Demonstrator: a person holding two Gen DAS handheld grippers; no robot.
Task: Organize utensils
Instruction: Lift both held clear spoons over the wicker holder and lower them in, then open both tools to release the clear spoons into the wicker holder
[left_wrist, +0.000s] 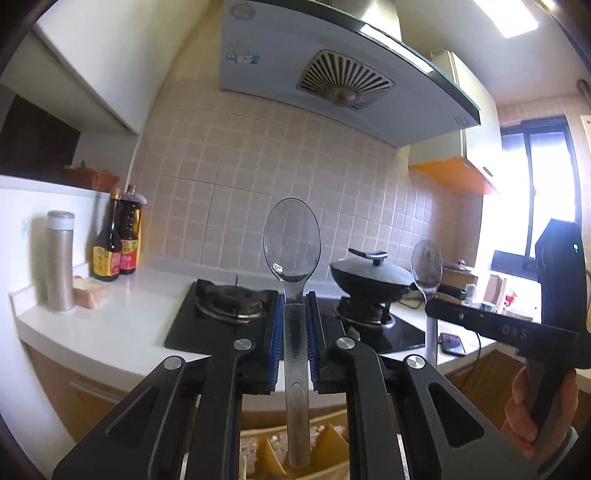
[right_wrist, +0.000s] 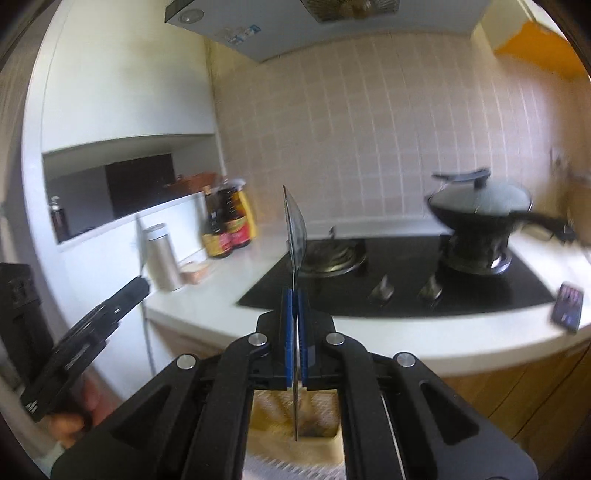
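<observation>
The left tongs are clamped on the handle of a clear, smoke-tinted plastic spoon, bowl upright above the blue pads and handle tip hanging below over a yellow divided tray. The right tongs are pinched tight on a second clear plastic spoon, seen edge-on, bowl up. Beyond both tongs lie the white desk, a black gas hob and a lidded black wok.
</observation>
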